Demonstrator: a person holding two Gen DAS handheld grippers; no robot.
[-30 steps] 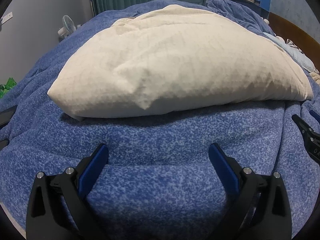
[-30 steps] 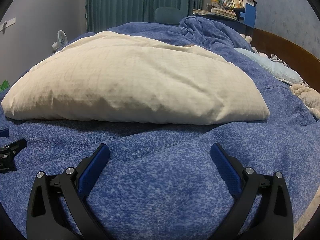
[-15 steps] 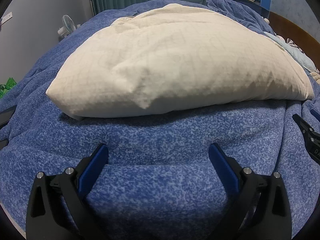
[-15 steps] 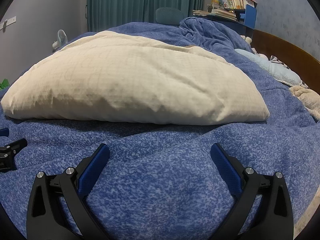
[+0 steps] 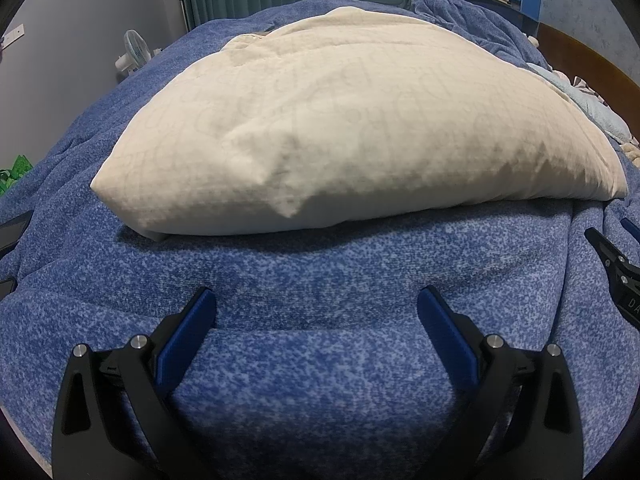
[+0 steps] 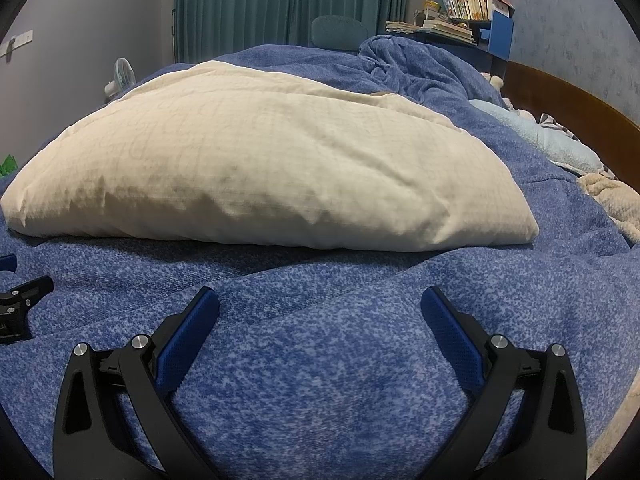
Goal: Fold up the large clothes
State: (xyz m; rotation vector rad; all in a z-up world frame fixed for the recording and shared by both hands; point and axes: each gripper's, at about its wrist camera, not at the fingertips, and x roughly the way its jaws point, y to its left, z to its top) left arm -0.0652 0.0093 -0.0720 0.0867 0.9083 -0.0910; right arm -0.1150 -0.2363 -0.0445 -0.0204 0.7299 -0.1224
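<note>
Left wrist: left hand-held gripper wide open, empty, low over speckled blue fleece blanket; cream checked folded quilt ahead. Right hand-held gripper likewise.

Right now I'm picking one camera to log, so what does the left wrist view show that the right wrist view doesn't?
Only the left wrist view shows the right gripper's black finger at its right edge. Only the right wrist view shows the cream fleece at the far right and the left gripper's finger at its left edge. Both show the cream folded garment lying on the blue blanket, the bookshelf, the fan, and open, empty jaws.
</note>
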